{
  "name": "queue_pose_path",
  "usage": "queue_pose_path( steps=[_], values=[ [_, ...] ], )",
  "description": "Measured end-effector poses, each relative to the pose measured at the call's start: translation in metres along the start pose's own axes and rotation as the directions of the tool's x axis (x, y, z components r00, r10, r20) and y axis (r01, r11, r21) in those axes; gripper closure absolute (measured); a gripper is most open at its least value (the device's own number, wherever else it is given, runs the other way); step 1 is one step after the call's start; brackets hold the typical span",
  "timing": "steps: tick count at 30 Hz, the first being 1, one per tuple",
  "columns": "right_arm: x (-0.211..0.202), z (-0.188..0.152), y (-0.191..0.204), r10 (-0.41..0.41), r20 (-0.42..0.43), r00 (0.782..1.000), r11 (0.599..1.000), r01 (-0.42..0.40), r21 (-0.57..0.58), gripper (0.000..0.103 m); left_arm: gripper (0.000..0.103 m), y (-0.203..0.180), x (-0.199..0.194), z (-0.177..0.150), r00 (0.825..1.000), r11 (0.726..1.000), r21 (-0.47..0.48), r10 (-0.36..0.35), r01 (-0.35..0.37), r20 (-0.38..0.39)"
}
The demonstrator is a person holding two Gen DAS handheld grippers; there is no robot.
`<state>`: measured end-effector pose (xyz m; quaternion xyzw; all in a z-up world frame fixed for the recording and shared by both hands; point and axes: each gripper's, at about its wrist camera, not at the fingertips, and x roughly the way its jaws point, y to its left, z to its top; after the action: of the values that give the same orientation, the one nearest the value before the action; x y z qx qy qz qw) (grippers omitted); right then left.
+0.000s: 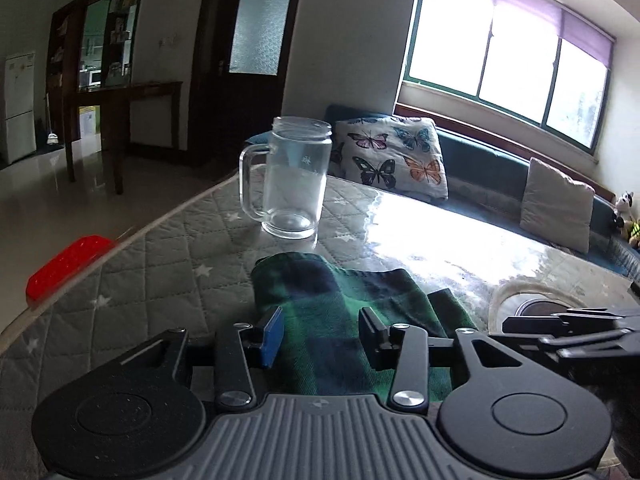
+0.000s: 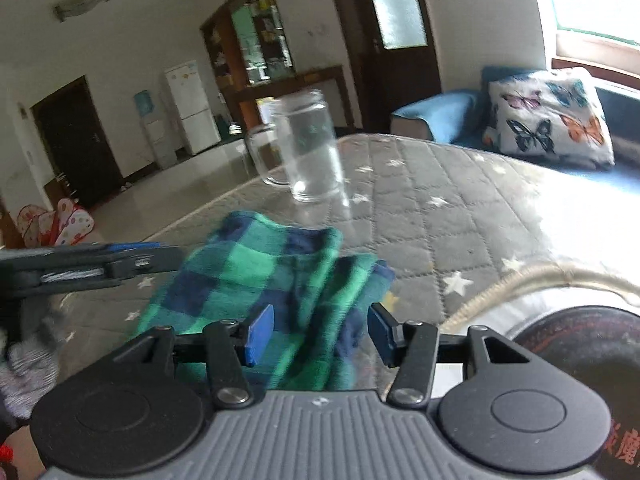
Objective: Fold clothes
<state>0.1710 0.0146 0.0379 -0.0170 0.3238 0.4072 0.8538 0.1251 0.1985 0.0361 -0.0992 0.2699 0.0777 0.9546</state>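
A green and navy checked cloth (image 1: pixel 344 312) lies bunched and partly folded on the quilted table top, also seen as the checked cloth (image 2: pixel 256 280) in the right wrist view. My left gripper (image 1: pixel 322 338) hovers just over its near part, open, with cloth showing between the fingers but not pinched. My right gripper (image 2: pixel 318 334) is open over the cloth's right folds. The right gripper's fingers (image 1: pixel 560 326) enter the left wrist view from the right. The left gripper's fingers (image 2: pixel 100 264) reach in from the left in the right wrist view.
A clear glass mug (image 1: pixel 292 178) stands just beyond the cloth on the grey quilted table cover (image 1: pixel 168 256). A round dark mat (image 2: pixel 580 344) lies at the right. A red object (image 1: pixel 68 264) sits off the table's left edge. A sofa with a butterfly pillow (image 1: pixel 394 156) is behind.
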Motion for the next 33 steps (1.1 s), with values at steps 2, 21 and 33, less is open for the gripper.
queue_pose_path(
  steps=[2,21,33],
  values=[
    [0.000,-0.001,0.009,0.027,-0.001,1.000,0.999,-0.027,-0.032,0.050,0.064,0.000,0.010,0.001,1.000,1.000,0.008,-0.006,0.006,-0.018],
    [-0.020,-0.056,0.043,0.104,-0.112,0.988,0.976,-0.123,-0.178,0.051,0.066,-0.029,0.015,-0.005,0.995,0.989,0.110,-0.094,0.098,-0.038],
    [-0.023,-0.066,0.041,0.126,-0.125,0.984,0.973,-0.147,-0.178,0.039,0.067,-0.087,0.067,0.000,0.969,0.956,0.197,-0.188,0.217,-0.157]
  ],
)
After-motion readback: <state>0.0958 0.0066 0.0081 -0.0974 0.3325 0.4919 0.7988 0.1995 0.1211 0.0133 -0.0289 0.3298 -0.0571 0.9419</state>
